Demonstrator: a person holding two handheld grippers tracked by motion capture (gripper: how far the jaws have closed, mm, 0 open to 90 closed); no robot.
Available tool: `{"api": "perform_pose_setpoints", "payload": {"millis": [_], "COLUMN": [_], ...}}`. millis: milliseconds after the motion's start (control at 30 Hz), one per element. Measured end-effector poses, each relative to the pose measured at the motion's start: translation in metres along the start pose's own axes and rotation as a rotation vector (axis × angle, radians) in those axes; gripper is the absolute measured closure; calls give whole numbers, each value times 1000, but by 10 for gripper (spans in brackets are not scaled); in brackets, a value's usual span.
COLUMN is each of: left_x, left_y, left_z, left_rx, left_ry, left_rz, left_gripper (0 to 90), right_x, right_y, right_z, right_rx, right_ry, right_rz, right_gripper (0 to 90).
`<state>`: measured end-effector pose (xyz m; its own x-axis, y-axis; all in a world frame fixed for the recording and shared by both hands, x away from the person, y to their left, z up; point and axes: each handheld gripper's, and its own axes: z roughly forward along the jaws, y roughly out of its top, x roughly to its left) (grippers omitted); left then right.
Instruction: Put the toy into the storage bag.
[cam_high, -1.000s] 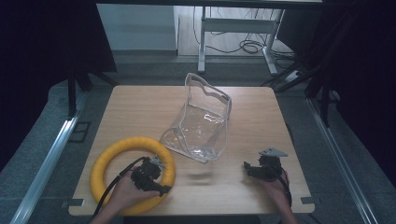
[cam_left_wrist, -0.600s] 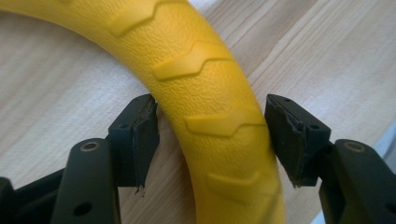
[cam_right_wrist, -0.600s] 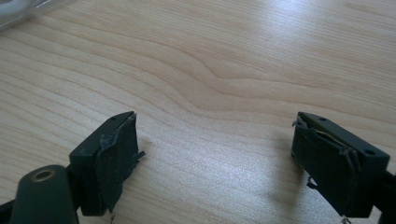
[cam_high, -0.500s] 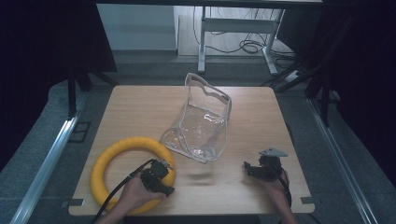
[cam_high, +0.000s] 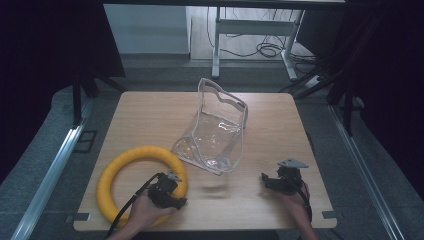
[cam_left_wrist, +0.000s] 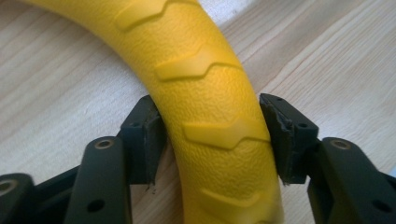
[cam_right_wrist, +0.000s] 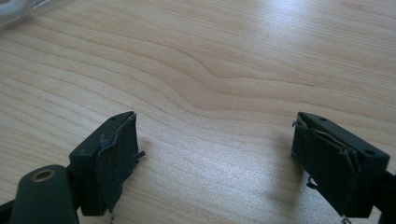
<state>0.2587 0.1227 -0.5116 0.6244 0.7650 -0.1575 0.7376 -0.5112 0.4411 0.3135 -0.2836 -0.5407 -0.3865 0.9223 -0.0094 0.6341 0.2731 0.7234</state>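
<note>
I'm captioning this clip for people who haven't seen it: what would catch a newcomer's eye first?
The bright yellow ring lying on the near left of the wooden table stands out most, with the left gripper straddling its near-right arc, one jaw on each side. Next comes the clear plastic pouch standing open at mid-table. The right gripper hangs open over bare wood at the near right.

Light wood-grain counter (cam_high: 150, 115), roughly square, seen from above. A yellow ring (cam_high: 120, 167) with a ridged, textured surface lies flat on it; one stretch of the ring passes between the jaws of the left gripper (cam_high: 167, 189), a pad close on either side. A clear plastic pouch (cam_high: 215, 130) rests on the counter ahead of both pairs of jaws, its far end raised. Bare wood lies between the parted jaws of the right gripper (cam_right_wrist: 215, 154).
</note>
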Motion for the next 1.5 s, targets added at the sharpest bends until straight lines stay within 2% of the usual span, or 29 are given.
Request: {"api": "perform_pose_setpoints", "payload": {"millis": [67, 133, 333, 467, 600, 767, 1100, 1233, 1500], "left_x": [4, 6, 6, 8, 12, 22, 33, 34, 35], "left_y": [-5, -11, -18, -20, -21, -22, -25, -23, -16], "left_z": [-2, -4, -17, -30, -50, -80, -117, -127, -142], "left_rx": [-31, -59, -107, -143, -179, -264, -407, -460, -515], "left_ry": [-26, -49, -78, -114, -142, -184, -172, -151, -161], "left_rz": [-41, -62, -73, -87, -77, -89, -76, -63, -45], "left_gripper": [453, 464, 477, 482, 483, 483, 487, 489, 492], "right_x": [0, 0, 0, 0, 0, 0, 0, 0, 0], "right_y": [0, 0, 0, 0, 0, 0, 0, 0, 0], "right_z": [0, 0, 0, 0, 0, 0, 0, 0, 0], "right_rx": [0, 0, 1, 1, 1, 1, 3, 4, 4], "right_ry": [0, -1, -2, -4, -4, -5, -8, -12, -15], "right_rz": [0, 0, 2, 4, 6, 9, 13, 14, 15], "right_gripper": [147, 147, 147, 148, 148, 148, 148, 147, 147]}}
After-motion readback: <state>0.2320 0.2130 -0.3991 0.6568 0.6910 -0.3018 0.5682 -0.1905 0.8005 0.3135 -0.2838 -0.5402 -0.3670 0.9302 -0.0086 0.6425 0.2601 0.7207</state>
